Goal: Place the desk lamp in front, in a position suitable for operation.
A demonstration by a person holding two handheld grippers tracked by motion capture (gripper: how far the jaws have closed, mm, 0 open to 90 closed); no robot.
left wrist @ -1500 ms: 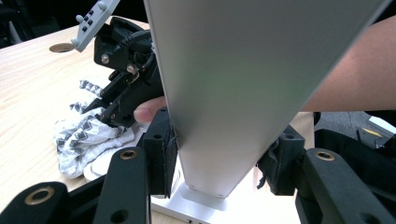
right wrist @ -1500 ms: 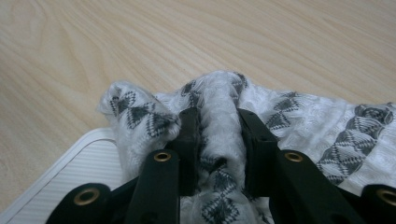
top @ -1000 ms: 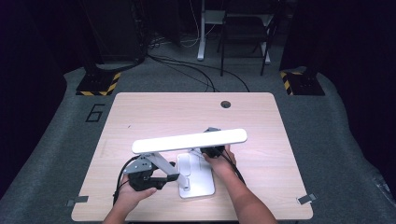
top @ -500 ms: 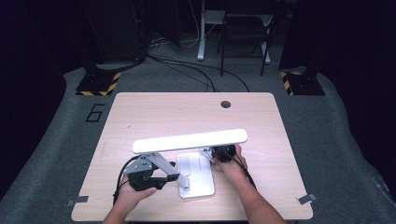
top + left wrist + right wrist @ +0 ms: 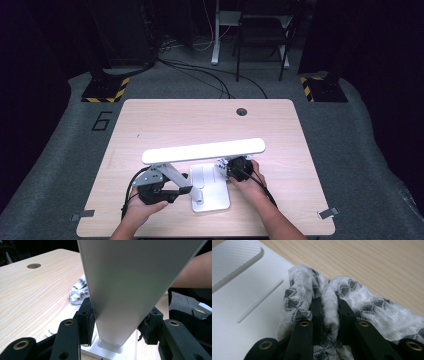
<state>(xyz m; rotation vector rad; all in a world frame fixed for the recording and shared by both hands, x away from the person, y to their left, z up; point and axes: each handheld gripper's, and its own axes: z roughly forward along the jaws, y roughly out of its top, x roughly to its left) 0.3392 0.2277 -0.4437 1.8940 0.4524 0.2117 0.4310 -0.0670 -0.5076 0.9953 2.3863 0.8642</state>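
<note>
Wiping seems underway, we judge: our right gripper (image 5: 329,312) pinches the cloth (image 5: 352,297) against the lamp base (image 5: 210,187), our left gripper (image 5: 116,326) clamps the lamp arm (image 5: 125,285).

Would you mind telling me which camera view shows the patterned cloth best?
The right gripper view: the cloth is close up, pinched between the right gripper jaws at the lamp base. The left gripper view shows a bunched corner beyond the lamp arm; the high view shows a small patch.
</note>
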